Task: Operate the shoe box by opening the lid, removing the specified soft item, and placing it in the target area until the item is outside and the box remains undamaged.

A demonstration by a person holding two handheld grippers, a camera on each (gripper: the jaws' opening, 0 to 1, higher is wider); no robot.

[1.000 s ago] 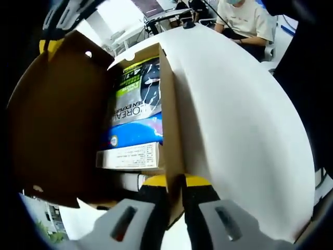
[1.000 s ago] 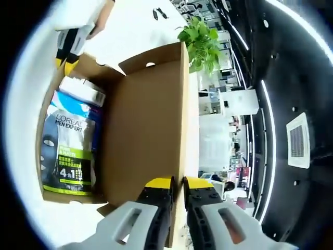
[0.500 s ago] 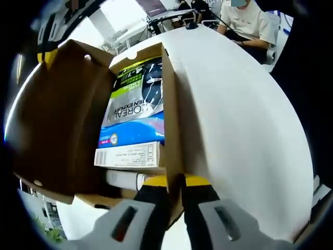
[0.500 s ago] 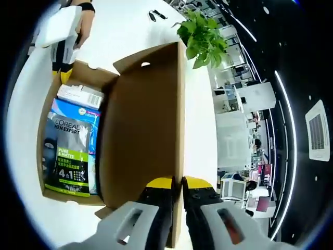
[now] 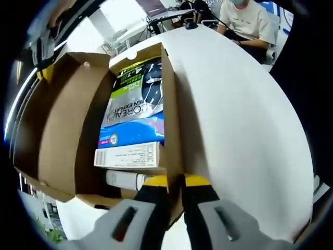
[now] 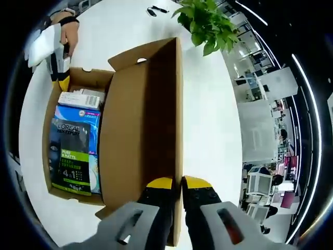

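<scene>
White tube (image 5: 124, 179) under small carton (image 5: 127, 155) half hidden, lower centre; shoe box (image 6: 73, 135) left of frame holds blue-black pouch (image 6: 71, 156); left gripper (image 5: 173, 183) fingers pinch box wall; right gripper (image 6: 177, 185) fingers clamp lid (image 6: 143, 125) edge; white worktop (image 5: 239, 125).

The shoe box (image 6: 78, 195) is plain brown cardboard, and its lid (image 6: 145, 120) has the same brown. Inside lies a face-mask pack (image 6: 70, 156) that is dark grey with white letters and a bright green band; under it a pouch (image 6: 96, 146) is blue. A small carton (image 6: 80, 99) is white with fine print. The table (image 6: 208, 120) is white. The plant (image 6: 205, 21) has green leaves. The right gripper (image 6: 176, 188) has yellow tips on black fingers with grey bodies, and the left gripper (image 5: 173, 183) has the same colours.
</scene>
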